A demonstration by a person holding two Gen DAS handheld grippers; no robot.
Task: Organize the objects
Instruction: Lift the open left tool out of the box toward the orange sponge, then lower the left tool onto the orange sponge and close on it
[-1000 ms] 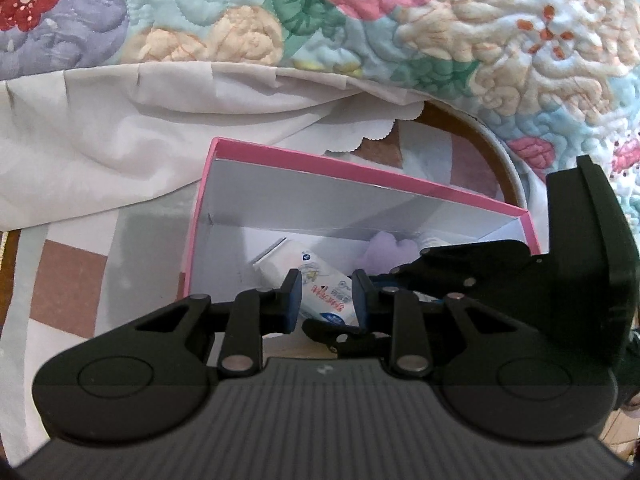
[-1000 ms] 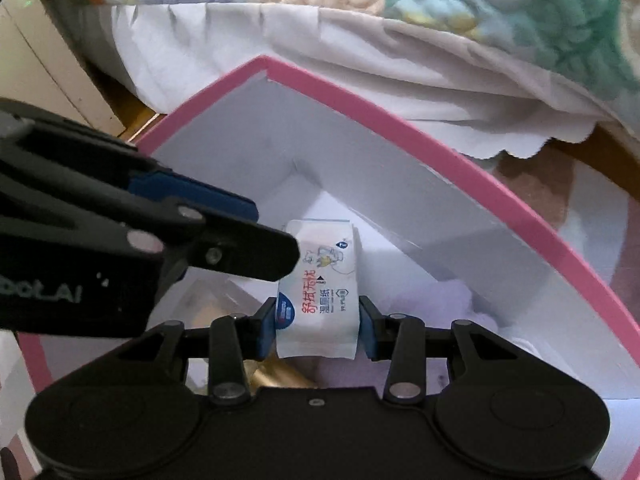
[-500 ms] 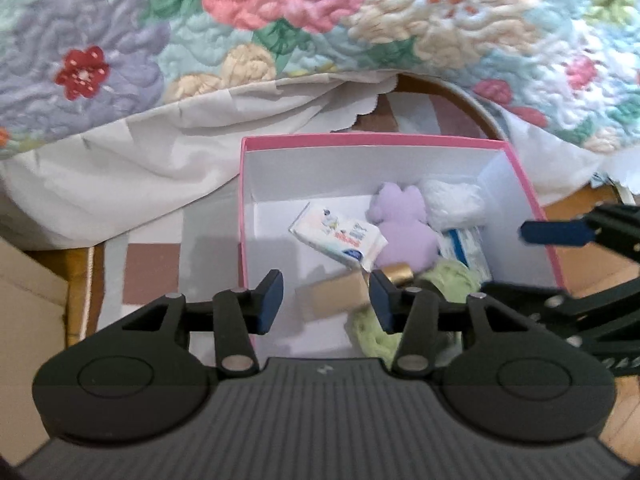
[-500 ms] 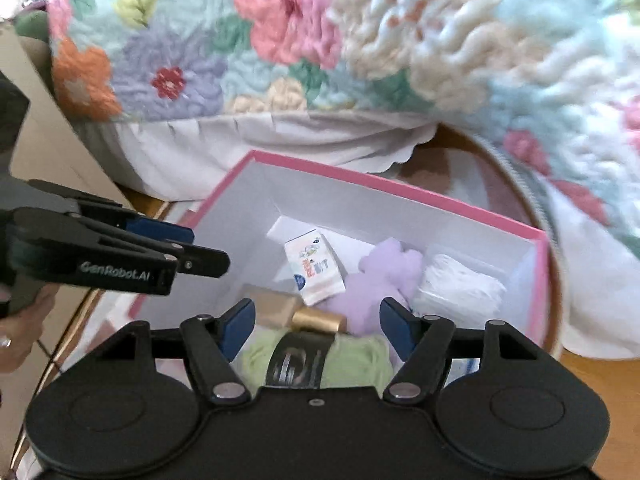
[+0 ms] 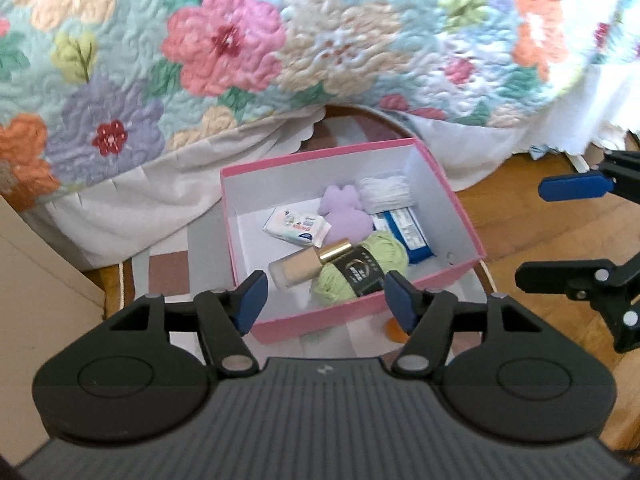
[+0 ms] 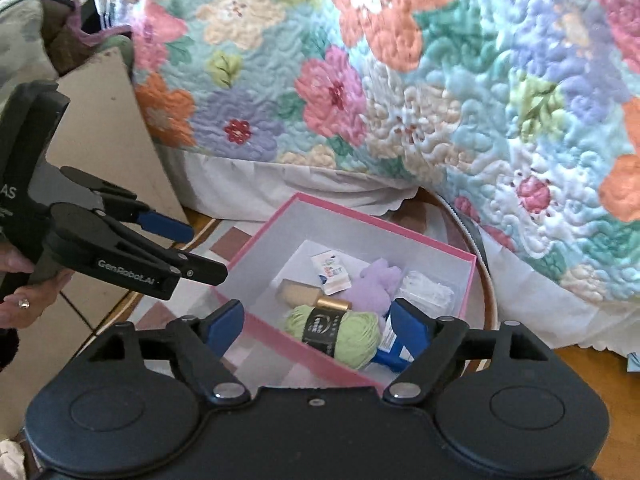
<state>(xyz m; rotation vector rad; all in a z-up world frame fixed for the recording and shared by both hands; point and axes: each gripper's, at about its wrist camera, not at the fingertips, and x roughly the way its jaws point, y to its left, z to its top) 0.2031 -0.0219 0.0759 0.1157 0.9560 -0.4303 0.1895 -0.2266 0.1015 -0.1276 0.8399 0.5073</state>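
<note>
One hand (image 6: pixel 16 300) only in right-wrist view.

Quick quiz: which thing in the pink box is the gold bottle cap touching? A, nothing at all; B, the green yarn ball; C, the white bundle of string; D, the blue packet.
B: the bottle's gold cap butts against the green yarn ball near the front of the pink box; the white bundle and blue packet lie apart from it.

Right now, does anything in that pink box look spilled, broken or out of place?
Nothing looks spilled or damaged. The pink box holds a green yarn ball, a gold-capped bottle lying on its side against it, a wipes packet, a lilac plush, a white bundle and a blue pack, loosely jumbled together.
</note>
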